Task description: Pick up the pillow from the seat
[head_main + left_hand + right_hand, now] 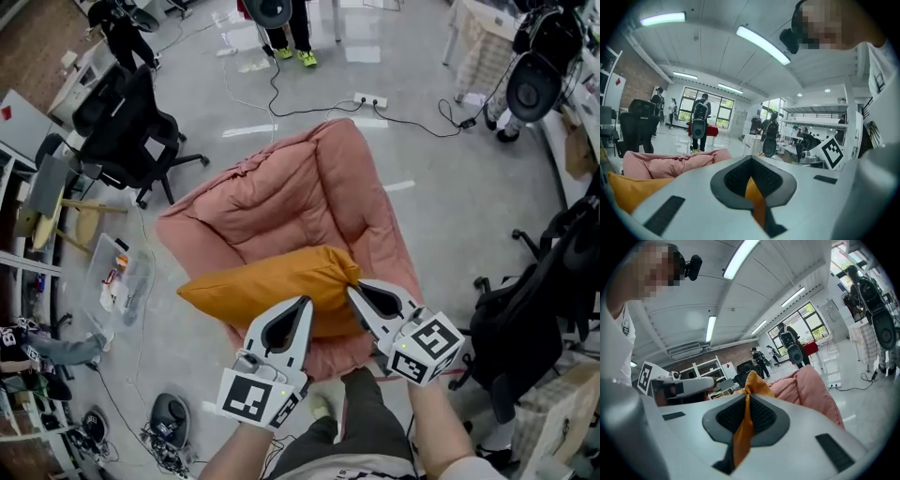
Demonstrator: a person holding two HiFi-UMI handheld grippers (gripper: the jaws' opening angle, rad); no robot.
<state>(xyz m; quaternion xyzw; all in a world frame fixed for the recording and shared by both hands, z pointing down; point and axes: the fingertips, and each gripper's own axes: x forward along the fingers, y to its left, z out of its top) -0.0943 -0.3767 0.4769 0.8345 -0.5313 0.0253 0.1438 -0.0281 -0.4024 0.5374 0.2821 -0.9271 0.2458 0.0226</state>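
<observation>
1. Left gripper (301, 305): my jaws are closed on the pillow (267, 286). The left gripper view shows a fold of orange cloth pinched between the pads.
2. Right gripper (355, 292): the jaws are clamped on the same pillow, at its near right corner. A strip of orange cloth runs up between the pads in the right gripper view.
3. Pillow: orange, lying crosswise over the front of the seat (281, 183), with its long side toward me. Both grippers hold its near edge. I cannot tell whether it is clear of the cushion.
4. Seat: a pink padded lounger, creased, with raised back and sides. It stands directly on the floor (450, 216).
5. Floor: grey, smooth and glossy, with light reflections and a few pale tape marks. A black cable (281, 98) runs across it toward a white power strip (370, 99) beyond the seat.
6. Left of the seat: a black office chair (127, 131). Nearer me is a clear bin (120, 277) of small items, with loose wires beside it.
7. Right of the seat: a second chair (530, 314), also black, stands close by.
8. Far side: a person's legs end in yellow-green shoes (295, 56).
9. Overhead: long light strips (761, 44) on a white ceiling. Large windows (701, 105) fill the far wall, and people stand near them.
</observation>
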